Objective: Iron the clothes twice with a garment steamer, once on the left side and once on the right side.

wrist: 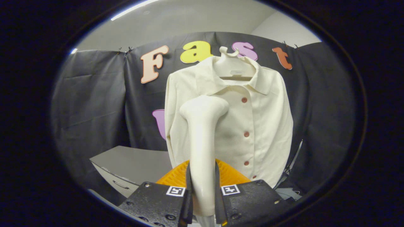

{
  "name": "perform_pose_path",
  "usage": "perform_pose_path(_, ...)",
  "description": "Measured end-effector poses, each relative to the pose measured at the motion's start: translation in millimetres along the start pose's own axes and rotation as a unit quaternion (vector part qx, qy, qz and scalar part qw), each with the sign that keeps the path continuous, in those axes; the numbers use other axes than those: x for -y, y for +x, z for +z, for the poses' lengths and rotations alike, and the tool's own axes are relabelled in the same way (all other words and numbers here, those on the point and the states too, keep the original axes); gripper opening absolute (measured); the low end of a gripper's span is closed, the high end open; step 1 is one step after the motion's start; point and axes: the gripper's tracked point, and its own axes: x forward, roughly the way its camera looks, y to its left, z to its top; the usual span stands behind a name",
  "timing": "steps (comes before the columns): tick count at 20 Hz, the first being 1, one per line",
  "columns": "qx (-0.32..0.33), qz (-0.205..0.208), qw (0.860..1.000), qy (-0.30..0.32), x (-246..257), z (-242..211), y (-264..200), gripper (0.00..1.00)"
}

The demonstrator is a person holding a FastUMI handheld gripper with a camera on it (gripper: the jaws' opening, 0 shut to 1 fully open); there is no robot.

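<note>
Tongs (203,192) clamped on the handle of the garment steamer (202,138), both fingers pressed against its sides at the bottom centre of the frame. Steamer upright, its head tipped to the right at mid-frame, lying over the shirt's (252,126) left half as pictured, beside the button (244,100) row. Cannot tell whether the head is touching the cloth or hovering just ahead of it. Shirt hung on a pale hanger (232,60) against the booth wall, centre to upper centre of the frame, collar open, sleeves hanging down both sides.

Likely trouble from here: grip sits low on a long smooth handle, so the head could swing or twist in the tongs once pressed against cloth. Shirt hangs free with nothing firm behind it (just the hanger hook holding it up), so a hard push would probably shove it back or sideways rather than flatten it. Catching the head on the buttons or the collar could drag the shirt off the hanger. Drifting across the button row would blur 1 side's pass into the other.

Count: 1 steamer, 1 shirt, 1 hanger, 4 buttons in sight plus a possible 5th near the hem by the right finger, 1 grey surface (132,160) with a drawer at lower left, 2 square markers on the tongs.
</note>
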Motion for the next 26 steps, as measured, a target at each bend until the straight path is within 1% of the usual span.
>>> perform_pose_path(6,-0.048,-0.006,0.999,0.011,18,-54,6,0.27)
perform_pose_path(11,-0.083,0.004,0.996,0.024,19,-100,12,0.27)
perform_pose_path(15,-0.114,-0.001,0.993,0.016,21,-139,16,0.27)
perform_pose_path(22,-0.171,0.004,0.985,0.018,23,-217,17,0.28)
perform_pose_path(26,-0.206,-0.002,0.978,0.021,25,-267,13,0.28)
